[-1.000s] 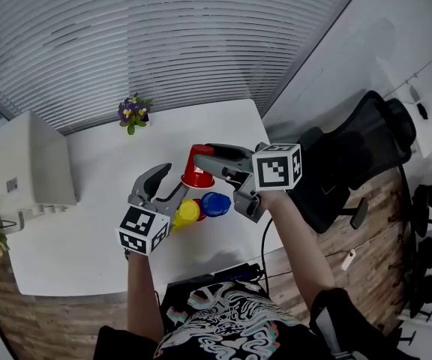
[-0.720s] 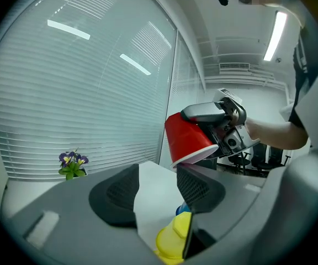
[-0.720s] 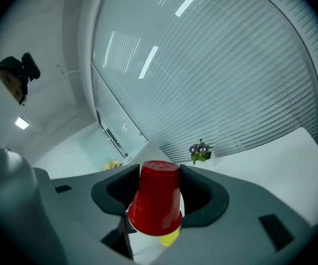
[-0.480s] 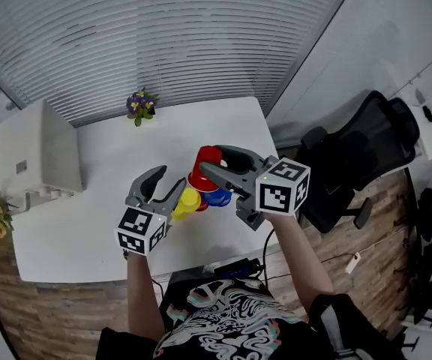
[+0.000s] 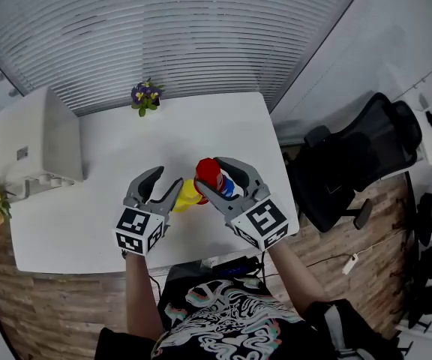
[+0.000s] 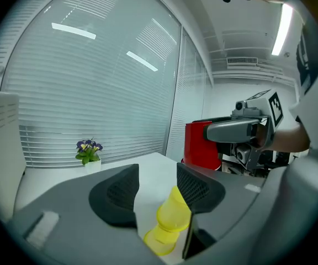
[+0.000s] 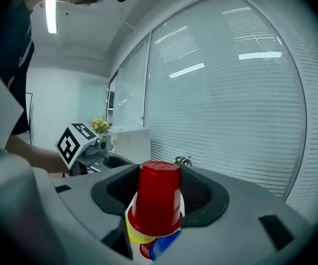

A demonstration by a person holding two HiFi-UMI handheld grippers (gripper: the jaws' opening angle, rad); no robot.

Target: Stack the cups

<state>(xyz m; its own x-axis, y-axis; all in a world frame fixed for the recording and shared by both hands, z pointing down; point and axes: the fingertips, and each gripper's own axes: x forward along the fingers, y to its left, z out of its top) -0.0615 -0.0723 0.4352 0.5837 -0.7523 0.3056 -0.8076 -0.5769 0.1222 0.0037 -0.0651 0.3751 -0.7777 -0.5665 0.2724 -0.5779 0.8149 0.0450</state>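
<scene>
Since a second ago the right gripper (image 5: 208, 172) has swung back toward the person, bringing its red cup (image 7: 156, 197) from the far side of the group to a spot right over the other cups, while the left gripper (image 5: 168, 175) has hardly shifted. Both right fingers press on the sides of the red cup, which is held upside down, base up and rim down. Much of what lies beneath it is covered: only a sliver of the blue cup (image 7: 163, 246) and a small patch of a second red cup (image 7: 141, 251) show under its rim, and how they lie against each other cannot be made out. The left fingers stand wide apart with bare table showing between them; the yellow cup (image 6: 170, 225) lies on its side low in that gap, close against the right-hand finger, which cuts off part of it. Whether it is a single cup or two nested cannot be told. Counted, four cups show: two red, one yellow, one blue, all grouped at the near middle of the white table (image 5: 201, 126). One pot of purple flowers (image 5: 145, 94) stands at the far edge, one white box (image 5: 47, 145) on the left, and one black office chair (image 5: 366, 156) off to the right
</scene>
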